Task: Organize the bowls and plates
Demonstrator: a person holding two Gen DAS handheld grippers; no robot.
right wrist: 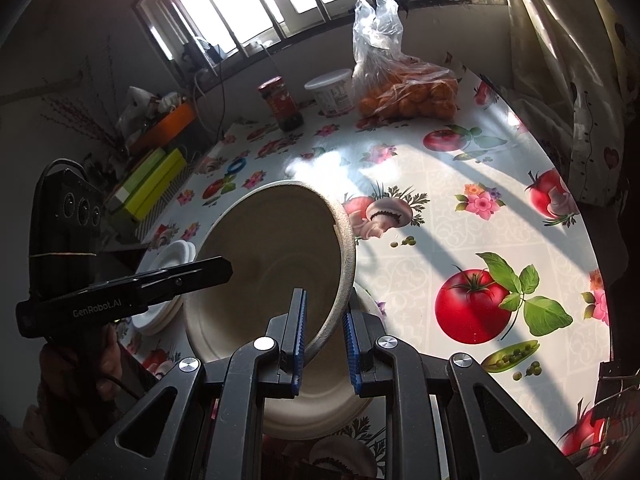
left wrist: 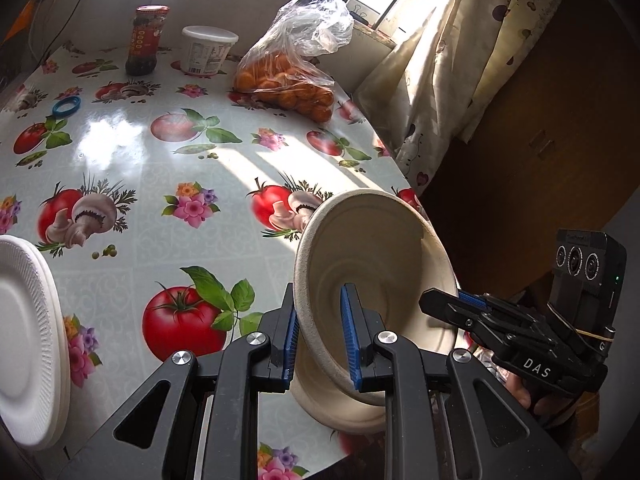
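A beige paper bowl is held tilted above the table's near right edge, over another beige bowl on the table. My left gripper straddles the tilted bowl's left rim; a gap shows beside one blue pad. My right gripper straddles the opposite rim in the same loose way, and it shows in the left wrist view. A stack of white foam plates lies at the left; it also shows in the right wrist view.
On the fruit-print tablecloth stand a sauce jar, a white tub and a bag of oranges at the far edge. A blue ring lies far left. A curtain hangs right.
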